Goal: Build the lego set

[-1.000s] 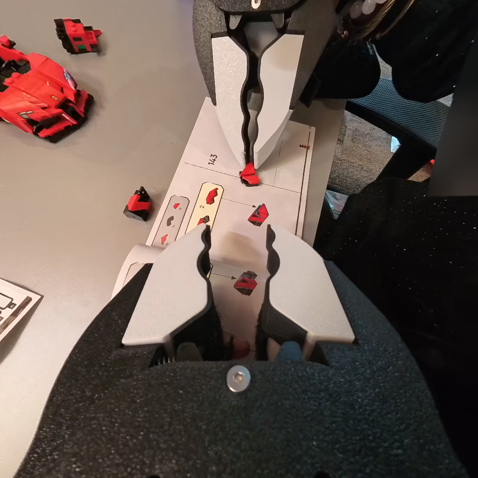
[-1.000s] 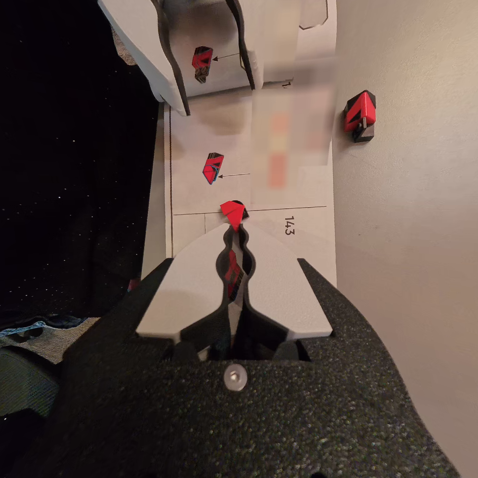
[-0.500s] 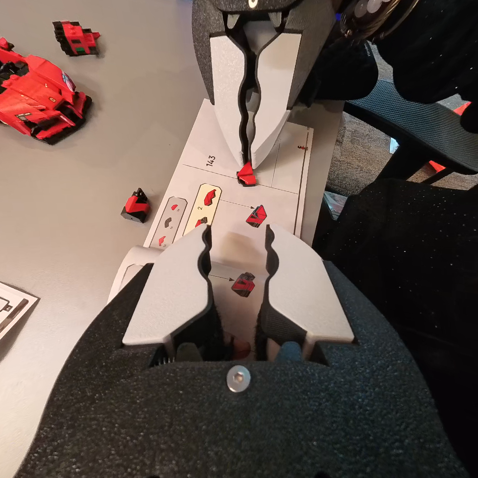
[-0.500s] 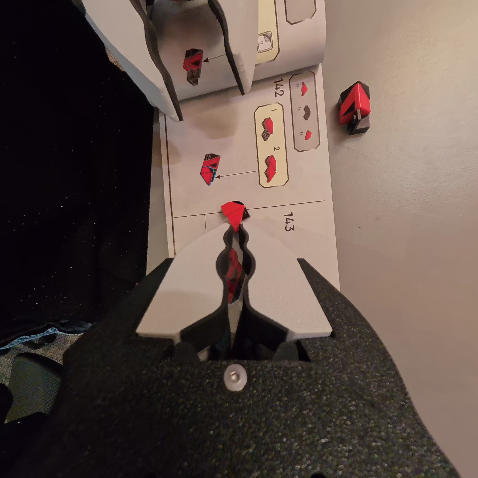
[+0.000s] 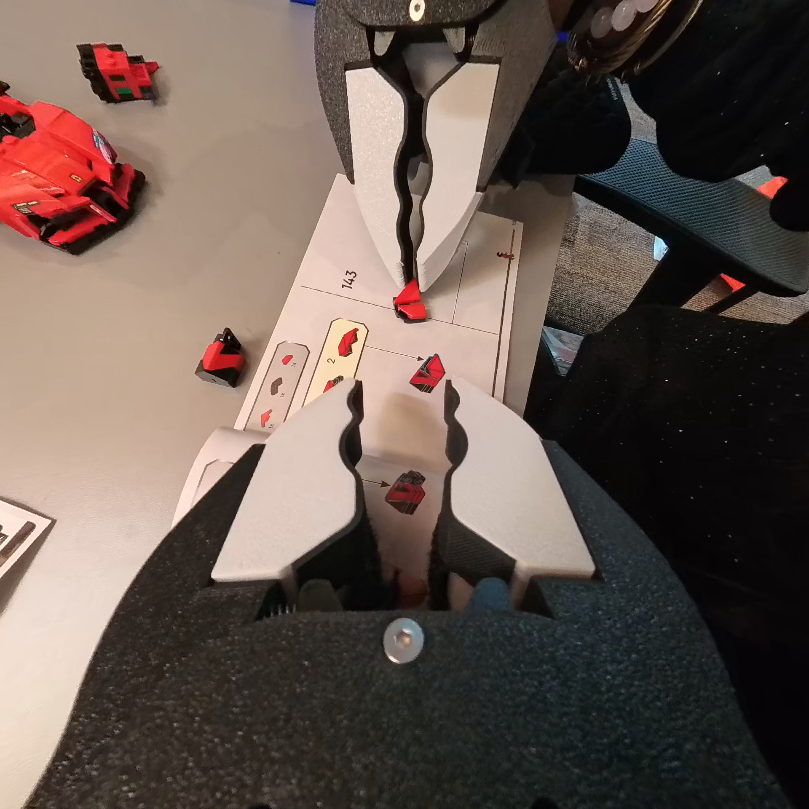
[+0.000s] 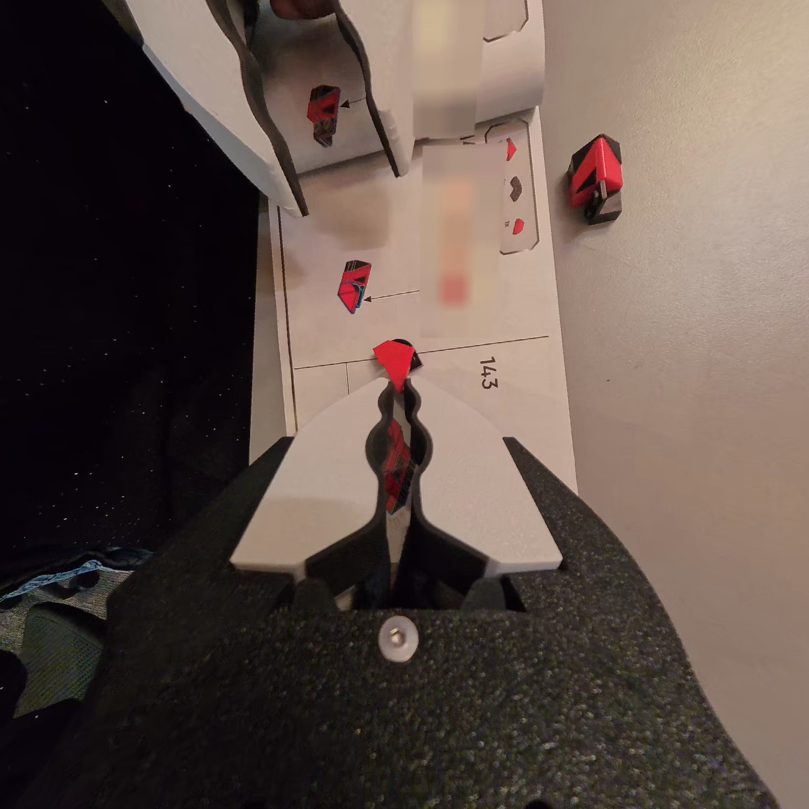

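Note:
My right gripper (image 6: 398,385) is shut on the tip of a small red wedge piece (image 6: 393,357), with a black piece just under it on the open instruction booklet (image 6: 459,420). In the left wrist view the right gripper (image 5: 409,280) comes down from the top, and the red piece (image 5: 410,292) sits over a red-and-black bit (image 5: 412,311) on the booklet (image 5: 473,332). My left gripper (image 5: 402,394) is open and empty, a short way in front of that piece, above the booklet. It also shows at the top of the right wrist view (image 6: 350,188).
A small red-and-black sub-assembly (image 5: 219,360) lies on the grey table left of the booklet; it also shows in the right wrist view (image 6: 596,186). A red car model (image 5: 57,184) and another red-and-black chunk (image 5: 118,72) lie far left. The table edge and a chair (image 5: 700,210) are right of the booklet. My right fingertips sit around 7 cm from my left ones. The red car model (image 5: 57,184) is about 20 cm from both grippers' fingertips.
The left gripper has drifted slightly closer to the right gripper. The right gripper stays shut on the red piece at the same spot on the page.

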Demonstrator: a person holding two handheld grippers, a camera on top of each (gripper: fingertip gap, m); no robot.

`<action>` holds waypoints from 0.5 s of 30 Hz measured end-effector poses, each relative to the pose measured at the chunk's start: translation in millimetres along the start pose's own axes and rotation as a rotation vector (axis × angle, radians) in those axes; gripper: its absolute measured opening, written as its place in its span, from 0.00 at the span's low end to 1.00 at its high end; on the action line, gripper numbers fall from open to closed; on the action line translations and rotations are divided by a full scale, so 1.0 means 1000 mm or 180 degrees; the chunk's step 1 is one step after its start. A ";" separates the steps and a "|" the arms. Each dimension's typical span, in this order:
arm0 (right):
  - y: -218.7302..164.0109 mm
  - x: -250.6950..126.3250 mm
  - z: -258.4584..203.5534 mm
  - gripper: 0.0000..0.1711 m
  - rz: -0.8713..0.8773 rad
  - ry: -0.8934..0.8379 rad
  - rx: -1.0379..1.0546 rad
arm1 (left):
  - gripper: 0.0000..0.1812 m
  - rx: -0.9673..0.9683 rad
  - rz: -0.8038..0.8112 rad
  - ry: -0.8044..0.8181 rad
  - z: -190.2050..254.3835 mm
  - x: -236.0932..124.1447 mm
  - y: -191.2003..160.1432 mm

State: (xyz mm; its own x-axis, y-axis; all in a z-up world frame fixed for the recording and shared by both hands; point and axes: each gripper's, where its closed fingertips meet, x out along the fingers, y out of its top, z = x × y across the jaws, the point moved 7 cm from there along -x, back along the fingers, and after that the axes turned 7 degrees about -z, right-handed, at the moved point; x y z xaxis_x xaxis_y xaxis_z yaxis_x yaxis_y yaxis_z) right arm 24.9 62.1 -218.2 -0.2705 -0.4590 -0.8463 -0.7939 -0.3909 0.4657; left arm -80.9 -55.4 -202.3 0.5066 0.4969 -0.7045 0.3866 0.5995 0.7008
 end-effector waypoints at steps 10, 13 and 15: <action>-0.001 0.000 0.000 0.03 0.0030 0.0005 0.0085 | 0.18 0.0030 -0.0004 -0.0031 0.002 0.003 0.002; 0.000 -0.002 0.001 0.03 0.0092 -0.0019 0.0208 | 0.18 0.0037 0.0010 -0.0029 0.002 0.004 0.003; 0.003 -0.008 0.002 0.03 0.0298 -0.0079 0.0402 | 0.18 0.0051 0.0106 0.0011 0.002 0.004 0.006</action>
State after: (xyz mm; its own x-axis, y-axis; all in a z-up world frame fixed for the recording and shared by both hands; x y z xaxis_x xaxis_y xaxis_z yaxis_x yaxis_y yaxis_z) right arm 23.2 66.0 -210.8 -0.3586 -0.4681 -0.8077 -0.8264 -0.2431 0.5078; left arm -75.1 -51.4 -201.0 0.5169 0.5186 -0.6811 0.3819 0.5724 0.7256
